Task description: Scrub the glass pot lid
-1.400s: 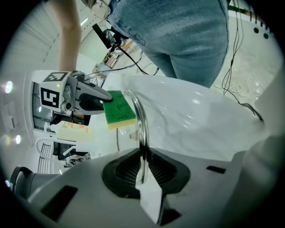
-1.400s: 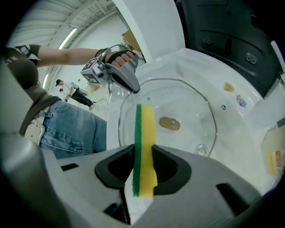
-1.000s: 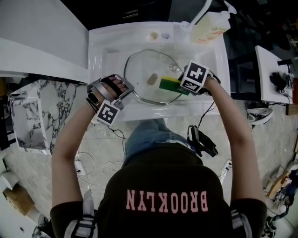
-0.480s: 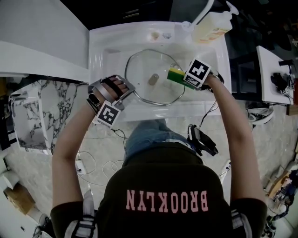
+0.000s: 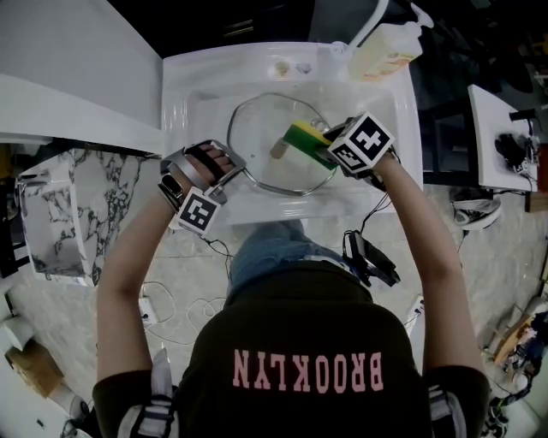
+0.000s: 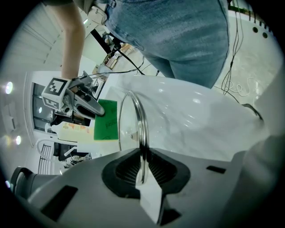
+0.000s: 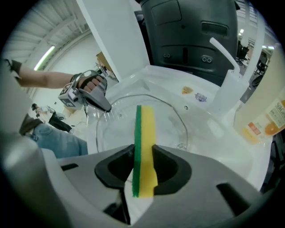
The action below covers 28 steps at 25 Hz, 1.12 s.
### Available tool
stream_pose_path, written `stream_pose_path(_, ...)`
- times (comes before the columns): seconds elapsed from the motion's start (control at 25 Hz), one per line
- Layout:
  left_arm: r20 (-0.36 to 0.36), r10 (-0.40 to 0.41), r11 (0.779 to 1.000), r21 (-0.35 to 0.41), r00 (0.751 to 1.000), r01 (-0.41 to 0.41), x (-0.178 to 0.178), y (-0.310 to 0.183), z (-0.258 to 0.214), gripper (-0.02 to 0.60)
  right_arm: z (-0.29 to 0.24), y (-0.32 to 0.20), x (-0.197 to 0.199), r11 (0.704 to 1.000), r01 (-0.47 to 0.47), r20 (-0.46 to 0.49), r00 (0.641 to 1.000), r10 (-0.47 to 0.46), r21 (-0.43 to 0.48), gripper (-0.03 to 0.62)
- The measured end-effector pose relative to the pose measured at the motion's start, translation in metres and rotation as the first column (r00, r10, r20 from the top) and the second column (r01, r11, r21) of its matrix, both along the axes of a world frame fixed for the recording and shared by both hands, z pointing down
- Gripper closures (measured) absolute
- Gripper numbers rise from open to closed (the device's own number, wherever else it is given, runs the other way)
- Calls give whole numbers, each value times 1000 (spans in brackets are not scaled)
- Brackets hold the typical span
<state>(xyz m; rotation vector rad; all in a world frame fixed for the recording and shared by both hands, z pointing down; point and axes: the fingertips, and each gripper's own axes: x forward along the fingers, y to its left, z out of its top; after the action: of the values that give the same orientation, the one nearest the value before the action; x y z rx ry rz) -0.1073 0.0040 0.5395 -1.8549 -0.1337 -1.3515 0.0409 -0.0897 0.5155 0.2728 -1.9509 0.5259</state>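
Note:
A round glass pot lid [image 5: 278, 141] with a metal rim lies tilted over the white sink [image 5: 184, 103]. My left gripper [image 5: 229, 171] is shut on the lid's near-left rim [image 6: 141, 133]. My right gripper [image 5: 330, 145] is shut on a yellow and green sponge [image 5: 306, 137], which rests on the lid's right half beside its knob [image 5: 279, 148]. In the right gripper view the sponge [image 7: 144, 142] stands on edge between the jaws, over the lid [image 7: 138, 122]. From the left gripper view the sponge's green face [image 6: 106, 120] shows behind the glass.
A soap bottle [image 5: 390, 47] and a white tap [image 5: 370, 24] stand at the sink's back right. A marble-patterned counter [image 5: 77, 205] lies left of the sink. Cables [image 5: 180, 299] trail on the floor below.
My right gripper has slid the sponge across the lid, first out toward the right rim, then back left toward the knob. The left gripper has kept still on the rim.

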Motion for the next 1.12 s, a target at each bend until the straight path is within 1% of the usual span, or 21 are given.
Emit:
stream_pose_path(0.16, 6, -3, 1000, -4, 1000, 3, 0, 1, 1, 537, -14, 11, -28, 996, -73, 121, 990, 79, -54, 488)
stream_pose_path(0.2, 4, 0, 1000, 13, 1000, 0, 0, -1, 0, 537, -18, 14, -37, 992, -96, 159, 981, 107, -80, 488)
stream_pose_path(0.24, 3, 12, 998, 56, 1000, -12, 1, -6, 0, 537, -22, 16, -46, 987, -119, 194, 971, 138, -109, 488)
stream_pose_path(0.32, 16, 46, 986, 159, 999, -48, 1, -19, -2, 537, -27, 22, -63, 975, -151, 244, 952, 188, -161, 488)
stream_pose_path(0.36, 20, 53, 982, 179, 998, -56, 1, -21, -2, 537, -28, 25, -71, 972, -156, 256, 946, 198, -176, 488)
stream_pose_path(0.44, 8, 49, 984, 170, 999, -49, 1, -20, -1, 537, -27, 29, -82, 972, -148, 258, 947, 193, -184, 488)
stream_pose_path(0.48, 2, 41, 988, 147, 999, -41, 1, -17, 0, 537, -25, 31, -86, 973, -142, 251, 950, 186, -182, 488)
stream_pose_path(0.56, 9, 18, 997, 74, 1000, -18, 0, -8, -1, 537, -22, 34, -94, 974, -132, 239, 955, 174, -182, 488)
stream_pose_path(0.6, 18, 17, 998, 66, 1000, -18, -1, -7, -1, 537, -21, 36, -97, 974, -130, 235, 957, 172, -183, 488)
stream_pose_path(0.64, 26, 22, 997, 79, 999, -24, -1, -9, -1, 537, -19, 38, -100, 974, -129, 230, 958, 170, -184, 488)
stream_pose_path(0.72, 22, 22, 996, 81, 1000, -24, -1, -8, 0, 537, -15, 41, -105, 975, -128, 218, 962, 166, -179, 488)
stream_pose_path(0.84, -3, 6, 999, 48, 1000, -6, 2, -5, 0, 537, -11, 41, -109, 980, -122, 196, 969, 153, -158, 488)
stream_pose_path(0.92, 4, -7, 1000, 5, 1000, 7, 1, 0, 0, 537, -9, 40, -111, 981, -120, 187, 971, 148, -151, 488)
stream_pose_path(0.96, 10, -8, 1000, -2, 1000, 8, 1, 1, 0, 537, -9, 40, -112, 982, -120, 185, 972, 147, -149, 488)
stream_pose_path(1.0, 19, -1, 1000, 13, 1000, 1, 0, -1, 1, 537, -8, 40, -113, 982, -119, 183, 972, 145, -147, 488)
stream_pose_path(1.08, 39, 27, 997, 78, 999, -30, -1, -9, 1, 537, -6, 39, -113, 983, -117, 175, 974, 142, -142, 488)
stream_pose_path(1.12, 40, 31, 996, 88, 999, -34, -1, -10, 0, 537, -4, 38, -112, 983, -117, 169, 976, 139, -139, 488)
